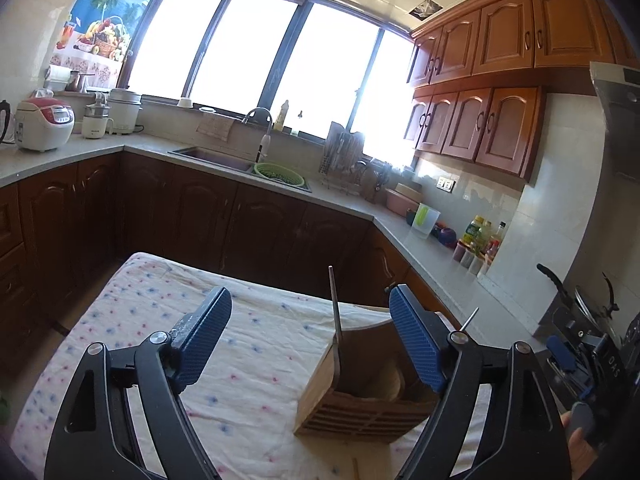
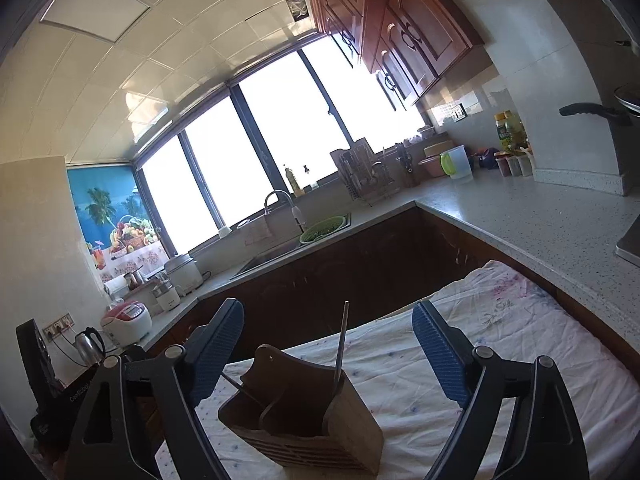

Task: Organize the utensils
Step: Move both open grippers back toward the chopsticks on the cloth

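A wooden utensil holder (image 1: 360, 396) stands on a table with a flowered cloth (image 1: 256, 344). A metal utensil handle (image 1: 335, 312) sticks up from its left compartment, and a second thin handle (image 1: 469, 320) leans out behind my right fingertip. My left gripper (image 1: 310, 340) is open and empty, hovering above and just left of the holder. In the right wrist view the holder (image 2: 304, 412) sits between the fingers, with one upright handle (image 2: 341, 348) and one leaning stick (image 2: 236, 385). My right gripper (image 2: 328, 356) is open and empty above it.
Kitchen counters run around the table, with a sink (image 1: 224, 158), a green colander (image 1: 279, 173), a dish rack (image 1: 344, 160), bottles (image 1: 482, 240) and a rice cooker (image 1: 44, 124). The other gripper (image 1: 580, 364) shows at the right edge. A stove pan handle (image 2: 592, 112) is at right.
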`<state>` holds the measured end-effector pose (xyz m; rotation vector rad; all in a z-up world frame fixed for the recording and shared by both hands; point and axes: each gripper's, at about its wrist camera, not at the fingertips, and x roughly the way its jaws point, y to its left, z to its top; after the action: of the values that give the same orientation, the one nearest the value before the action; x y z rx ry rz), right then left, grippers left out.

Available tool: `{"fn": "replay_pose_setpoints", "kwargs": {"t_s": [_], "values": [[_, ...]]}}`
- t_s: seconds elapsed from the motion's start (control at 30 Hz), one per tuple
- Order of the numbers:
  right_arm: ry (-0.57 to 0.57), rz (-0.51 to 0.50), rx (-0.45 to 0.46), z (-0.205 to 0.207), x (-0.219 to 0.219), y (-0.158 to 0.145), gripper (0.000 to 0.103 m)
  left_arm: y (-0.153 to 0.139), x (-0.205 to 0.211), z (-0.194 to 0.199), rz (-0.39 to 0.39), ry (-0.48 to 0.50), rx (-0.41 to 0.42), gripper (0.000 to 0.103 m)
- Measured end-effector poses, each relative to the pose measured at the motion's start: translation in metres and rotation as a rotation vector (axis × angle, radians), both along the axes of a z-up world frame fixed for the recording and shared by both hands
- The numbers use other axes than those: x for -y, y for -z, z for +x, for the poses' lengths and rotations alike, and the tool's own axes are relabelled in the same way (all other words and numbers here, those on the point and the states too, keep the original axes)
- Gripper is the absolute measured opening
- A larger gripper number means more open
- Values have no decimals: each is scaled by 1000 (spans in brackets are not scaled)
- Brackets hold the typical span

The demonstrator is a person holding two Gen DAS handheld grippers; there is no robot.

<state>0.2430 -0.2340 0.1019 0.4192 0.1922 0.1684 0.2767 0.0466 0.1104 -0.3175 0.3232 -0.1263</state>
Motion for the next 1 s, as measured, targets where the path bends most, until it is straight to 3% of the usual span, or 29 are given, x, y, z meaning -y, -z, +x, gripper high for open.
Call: {"fn": "replay_pose_setpoints", "kwargs": {"t_s": [0.23,0.5,0.77,1.0], "values": [[14,-43,-28,-60,5,12,93,7,-4,-51,58,-1,-7,87],[67,-90,-123,-111,17,51,93,48,0,-90,65,33,-103,88],[83,-63,-228,-132,29,89,93,89,9,-105,41,54,-223,88],[64,-62,-301,-127,30,105,93,97,28,-103,75,101,-277,88]]}}
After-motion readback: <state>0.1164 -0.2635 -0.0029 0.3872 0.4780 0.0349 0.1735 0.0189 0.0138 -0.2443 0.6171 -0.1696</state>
